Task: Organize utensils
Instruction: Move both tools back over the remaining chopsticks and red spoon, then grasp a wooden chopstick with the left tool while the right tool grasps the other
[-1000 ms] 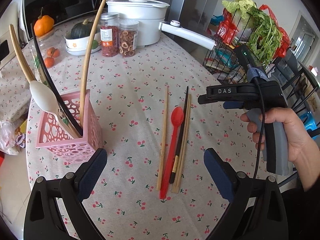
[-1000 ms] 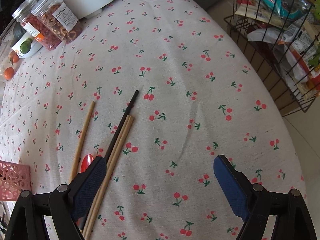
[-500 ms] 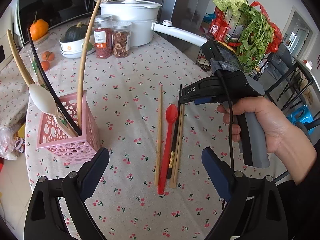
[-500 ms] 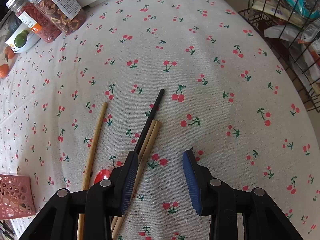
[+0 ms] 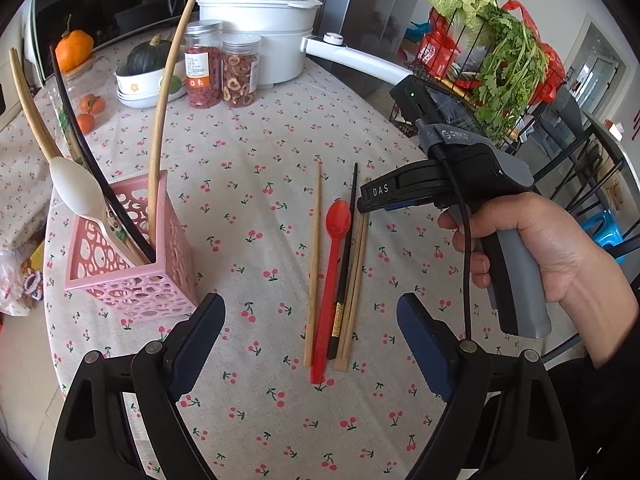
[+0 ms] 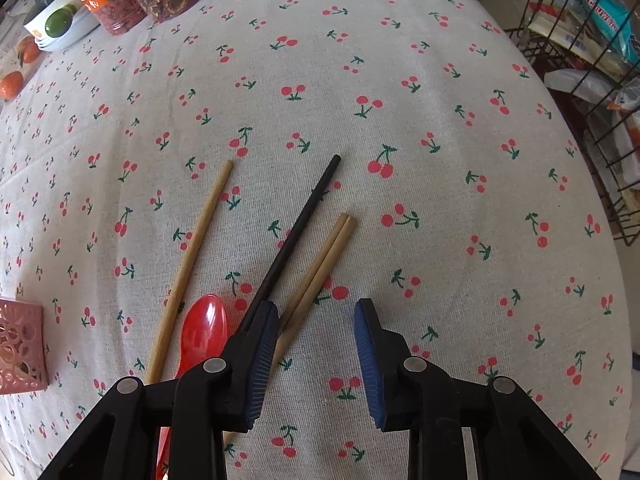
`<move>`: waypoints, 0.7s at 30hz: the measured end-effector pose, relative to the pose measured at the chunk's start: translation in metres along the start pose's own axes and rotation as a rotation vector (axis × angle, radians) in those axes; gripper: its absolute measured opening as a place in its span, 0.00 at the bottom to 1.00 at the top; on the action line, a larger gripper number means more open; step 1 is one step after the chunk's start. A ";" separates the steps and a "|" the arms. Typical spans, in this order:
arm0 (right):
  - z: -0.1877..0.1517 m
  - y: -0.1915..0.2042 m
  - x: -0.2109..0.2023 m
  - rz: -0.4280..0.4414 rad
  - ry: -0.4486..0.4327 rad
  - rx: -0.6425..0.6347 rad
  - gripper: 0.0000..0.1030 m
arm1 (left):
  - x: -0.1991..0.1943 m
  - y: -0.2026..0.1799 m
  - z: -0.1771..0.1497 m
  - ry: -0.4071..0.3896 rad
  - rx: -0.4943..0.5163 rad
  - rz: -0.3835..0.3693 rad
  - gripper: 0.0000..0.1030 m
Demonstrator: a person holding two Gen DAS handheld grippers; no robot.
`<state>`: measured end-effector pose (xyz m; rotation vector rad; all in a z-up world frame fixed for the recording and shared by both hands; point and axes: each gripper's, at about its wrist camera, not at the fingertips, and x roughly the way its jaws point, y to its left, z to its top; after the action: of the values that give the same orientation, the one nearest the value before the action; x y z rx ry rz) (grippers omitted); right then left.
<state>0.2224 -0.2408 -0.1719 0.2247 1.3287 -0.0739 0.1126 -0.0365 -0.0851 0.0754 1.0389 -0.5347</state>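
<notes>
On the cherry tablecloth lie a single wooden chopstick (image 5: 315, 256), a red spoon (image 5: 331, 276), a black chopstick (image 5: 345, 264) and a pair of wooden chopsticks (image 5: 357, 268). They also show in the right wrist view: single chopstick (image 6: 192, 256), spoon (image 6: 202, 332), black chopstick (image 6: 296, 236), pair (image 6: 320, 268). A pink holder (image 5: 128, 264) at left holds a white spoon and several long utensils. My left gripper (image 5: 310, 332) is open, near the utensils' close ends. My right gripper (image 6: 316, 356) (image 5: 368, 200) is partly open, empty, low over the pair.
At the back stand a white pot (image 5: 256, 16), two jars (image 5: 220, 68), bowls with a squash (image 5: 148, 76) and oranges. A wire rack with greens (image 5: 492, 60) stands off the table's right edge, also in the right wrist view (image 6: 592, 40). The pink holder's corner (image 6: 20, 348) shows at left.
My right gripper has narrowed from wide open and moved left and down over the wooden pair's far ends. The left gripper stays nearly still.
</notes>
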 end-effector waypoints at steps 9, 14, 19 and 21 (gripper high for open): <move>-0.015 0.004 0.001 0.027 -0.004 -0.092 0.08 | 0.001 -0.004 -0.001 0.021 0.008 -0.049 0.69; -0.029 -0.034 -0.007 0.057 -0.007 -0.005 0.06 | 0.005 -0.014 0.000 0.030 0.026 -0.063 0.51; -0.038 -0.067 -0.034 0.144 -0.059 0.092 0.06 | 0.026 -0.045 0.019 0.038 0.102 -0.035 0.43; -0.039 -0.074 -0.046 0.165 -0.083 0.109 0.06 | 0.038 -0.053 0.029 0.058 0.109 -0.030 0.39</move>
<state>0.1609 -0.3087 -0.1446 0.4190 1.2203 -0.0159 0.1267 -0.1062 -0.0915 0.1724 1.0682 -0.6191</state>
